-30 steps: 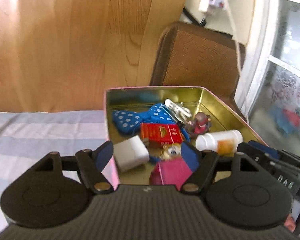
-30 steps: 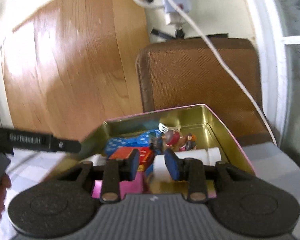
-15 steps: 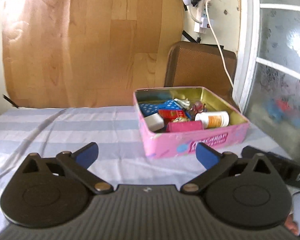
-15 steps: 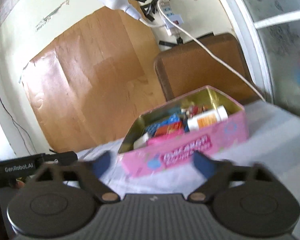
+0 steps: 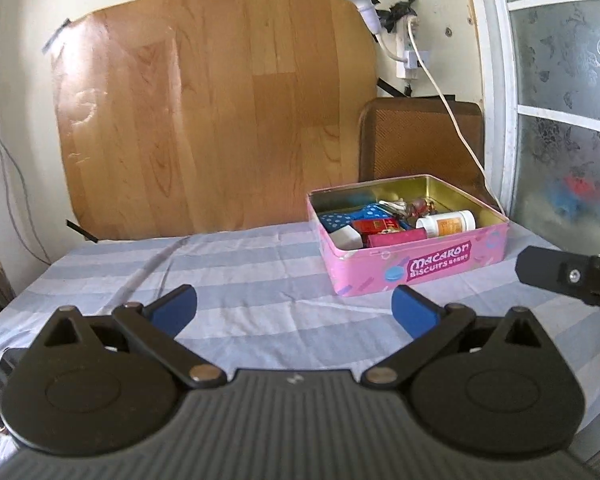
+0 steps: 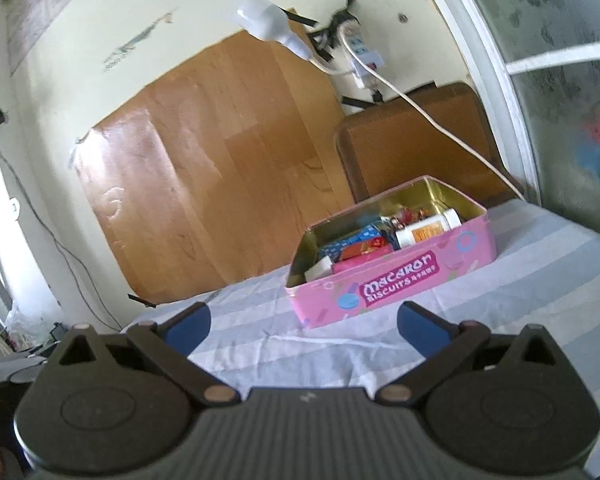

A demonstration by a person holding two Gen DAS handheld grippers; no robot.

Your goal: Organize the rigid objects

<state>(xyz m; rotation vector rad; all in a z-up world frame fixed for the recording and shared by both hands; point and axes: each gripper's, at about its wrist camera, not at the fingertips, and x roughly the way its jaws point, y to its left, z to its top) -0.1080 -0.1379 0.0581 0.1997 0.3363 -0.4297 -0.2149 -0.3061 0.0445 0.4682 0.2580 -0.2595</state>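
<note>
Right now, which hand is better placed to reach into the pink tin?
Probably the right. The pink tin sits nearly centred ahead of the right tongs; it lies off to the right of the left tongs. Both are open and empty.

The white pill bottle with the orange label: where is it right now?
The white pill bottle lies on its side inside the pink biscuit tin, along the tin's right side, just right of the red box; the right wrist view shows it too.

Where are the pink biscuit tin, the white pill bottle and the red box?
pink biscuit tin [image 5: 420, 268], left wrist view, front wall.
white pill bottle [image 5: 446, 224], left wrist view, orange label.
red box [image 5: 376, 225], left wrist view, top face.
</note>
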